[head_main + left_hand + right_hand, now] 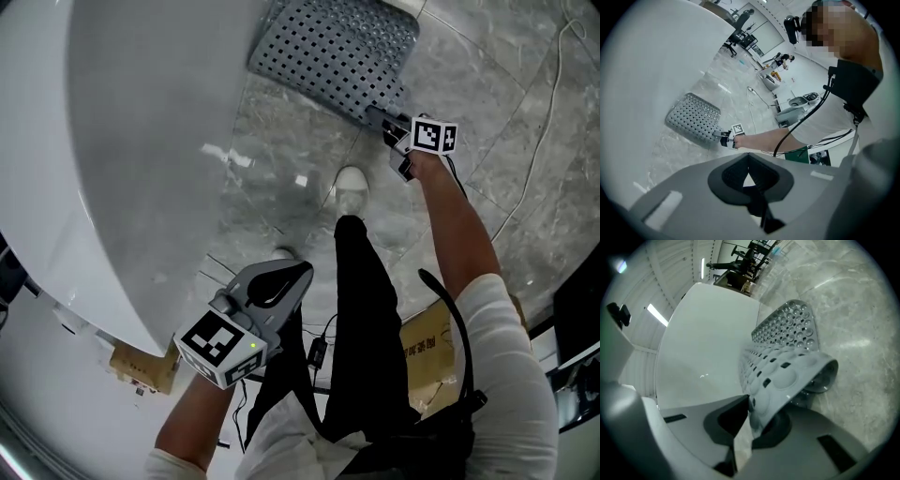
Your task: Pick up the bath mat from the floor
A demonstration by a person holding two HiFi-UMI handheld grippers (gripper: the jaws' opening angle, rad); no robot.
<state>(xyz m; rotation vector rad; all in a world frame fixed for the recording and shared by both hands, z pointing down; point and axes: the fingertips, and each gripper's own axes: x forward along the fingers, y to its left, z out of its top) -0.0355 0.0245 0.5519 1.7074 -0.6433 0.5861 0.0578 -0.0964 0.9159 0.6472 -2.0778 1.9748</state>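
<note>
Pinching the near corner of the bath mat, the right gripper has its jaws clenched on the soft grey rubber. That edge curls up off the floor in a limp fold, showing round suction cups on its underside. The rest of the mat, a rounded sheet dotted with rows of small holes and shallow bumps, lies flat on the glossy, veined grey stone right beside the smooth white curved tub. The left gripper, matte grey plastic, hangs well apart from the mat with its dark ribbed jaws pressed together on nothing.
</note>
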